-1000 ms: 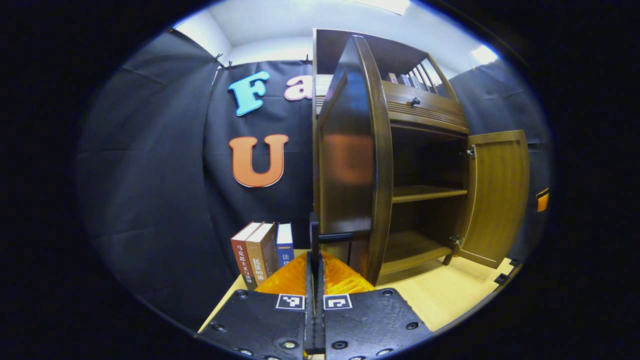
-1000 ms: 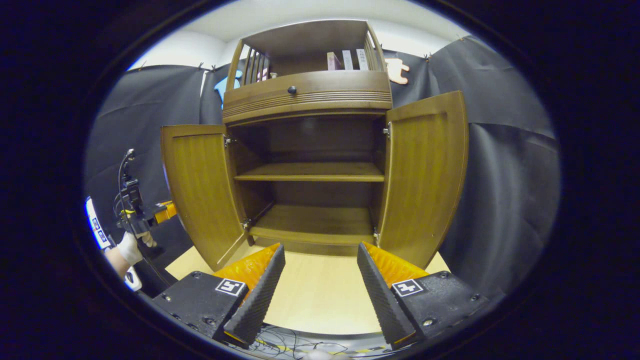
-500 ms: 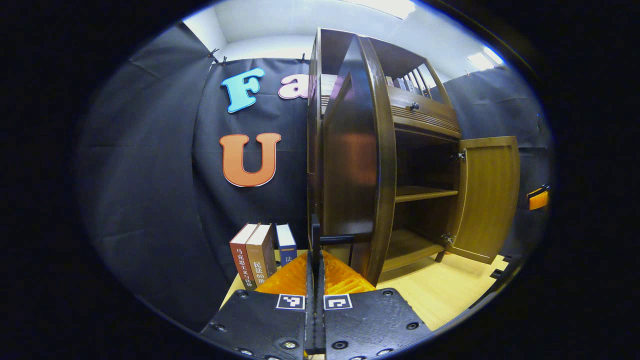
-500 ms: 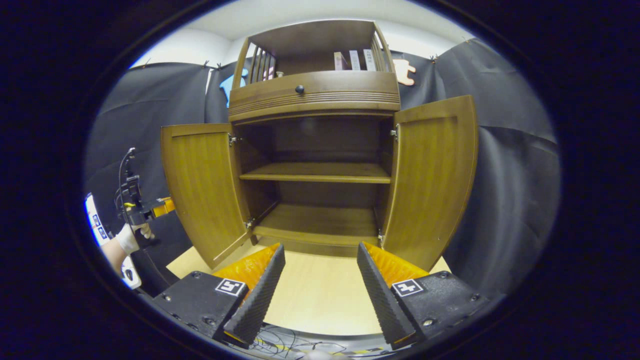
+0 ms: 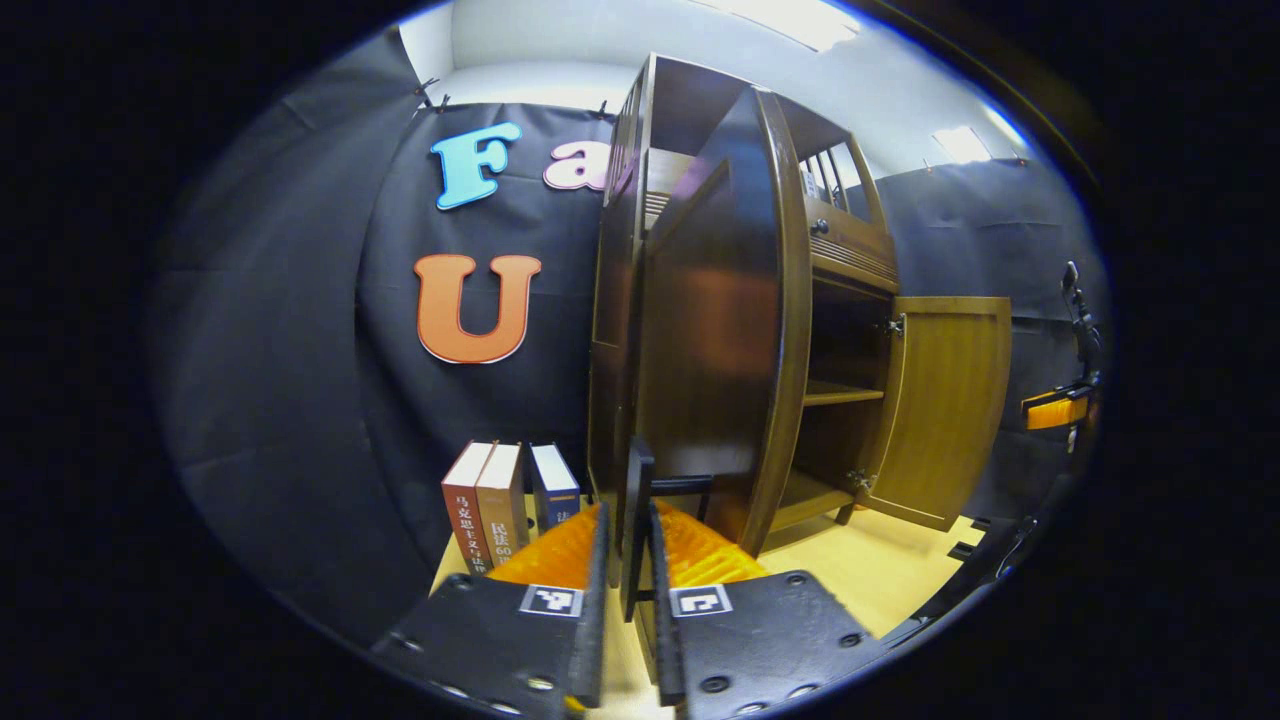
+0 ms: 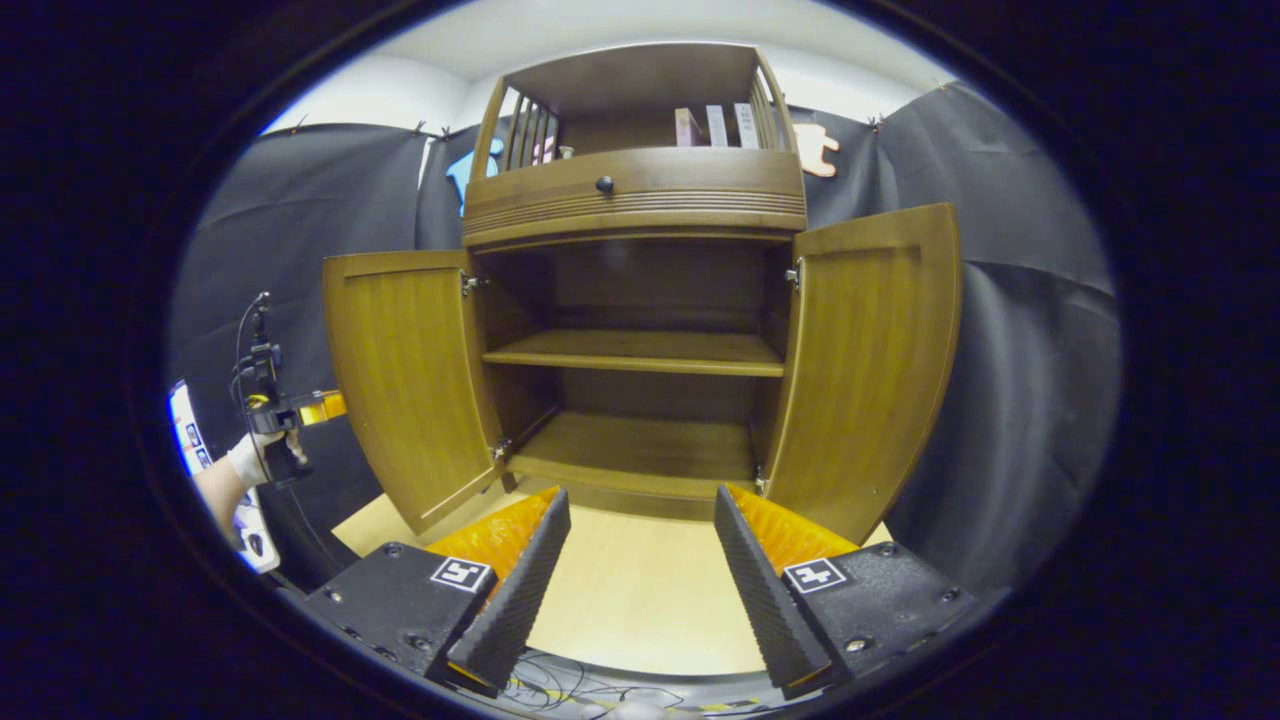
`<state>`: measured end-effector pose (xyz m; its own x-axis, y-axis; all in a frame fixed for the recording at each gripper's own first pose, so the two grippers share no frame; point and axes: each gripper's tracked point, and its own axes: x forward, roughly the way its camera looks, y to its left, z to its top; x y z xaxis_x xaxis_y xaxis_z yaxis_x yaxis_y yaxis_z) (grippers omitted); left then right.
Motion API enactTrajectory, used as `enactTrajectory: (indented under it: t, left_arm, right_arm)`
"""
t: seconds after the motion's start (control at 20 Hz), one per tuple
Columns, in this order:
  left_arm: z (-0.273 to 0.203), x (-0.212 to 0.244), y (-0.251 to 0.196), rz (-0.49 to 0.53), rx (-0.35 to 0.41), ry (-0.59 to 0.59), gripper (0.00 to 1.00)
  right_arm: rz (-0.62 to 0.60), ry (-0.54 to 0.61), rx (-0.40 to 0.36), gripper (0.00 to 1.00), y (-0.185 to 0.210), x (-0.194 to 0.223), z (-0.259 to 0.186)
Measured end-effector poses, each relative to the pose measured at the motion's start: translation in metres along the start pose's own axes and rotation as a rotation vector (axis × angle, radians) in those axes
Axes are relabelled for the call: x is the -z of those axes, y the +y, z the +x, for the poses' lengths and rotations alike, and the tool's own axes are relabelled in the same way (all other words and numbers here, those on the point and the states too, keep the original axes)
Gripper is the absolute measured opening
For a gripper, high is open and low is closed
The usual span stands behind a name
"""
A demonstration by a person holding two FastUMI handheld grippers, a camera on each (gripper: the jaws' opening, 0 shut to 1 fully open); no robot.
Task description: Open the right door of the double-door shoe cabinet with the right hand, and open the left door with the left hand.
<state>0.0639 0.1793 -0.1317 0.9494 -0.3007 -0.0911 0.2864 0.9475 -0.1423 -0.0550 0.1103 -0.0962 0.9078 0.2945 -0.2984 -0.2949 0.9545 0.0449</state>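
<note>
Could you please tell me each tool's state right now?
Left tool: fingers slightly apart around the door handle; grip cannot be told.
Right tool: open, holding nothing.

Walls: black cloth (image 6: 1010,340) hangs on every side, clipped along its top edge, with folds and creases showing.
Upper wall: white wall (image 5: 520,80) shows above the cloth.
Ceiling: white ceiling (image 5: 640,30) with a bright light panel (image 5: 790,12) overhead; a second light (image 5: 958,143) lies farther right.
Table: pale wood table (image 6: 640,600), smooth and evenly lit.
Books: three books (image 5: 500,495) stand upright on the table, touching each other, against the cloth.
Cables: thin dark cables (image 6: 570,690) lie tangled below the table's near edge.
</note>
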Motion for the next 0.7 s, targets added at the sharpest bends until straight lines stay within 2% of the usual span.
enactTrajectory:
  t: [0.15, 0.3, 0.5, 0.6, 0.65, 0.7]
  left_arm:
    - [-0.027, -0.013, 0.001, -0.003, -0.045, -0.011, 0.51]
    - [-0.051, -0.037, 0.001, -0.014, -0.136, -0.055, 1.00]
    - [-0.073, -0.082, -0.015, 0.024, -0.271, -0.114, 1.00]
    - [-0.078, -0.105, -0.038, 0.035, -0.289, -0.154, 1.00]
    - [-0.078, -0.114, -0.051, 0.035, -0.290, -0.166, 0.95]
    - [-0.079, -0.124, -0.063, 0.030, -0.294, -0.179, 0.95]
  right_arm:
    - [0.009, -0.009, 0.005, 0.92, -0.005, -0.004, 0.000]
    - [0.015, -0.018, 0.008, 0.92, -0.009, -0.006, -0.001]
    - [0.021, -0.042, 0.008, 0.92, -0.013, -0.016, 0.001]
    - [0.026, -0.055, 0.015, 0.92, -0.016, -0.021, 0.002]
    - [0.031, -0.064, 0.019, 0.92, -0.018, -0.026, 0.003]
    - [0.036, -0.071, 0.023, 0.92, -0.019, -0.028, 0.004]
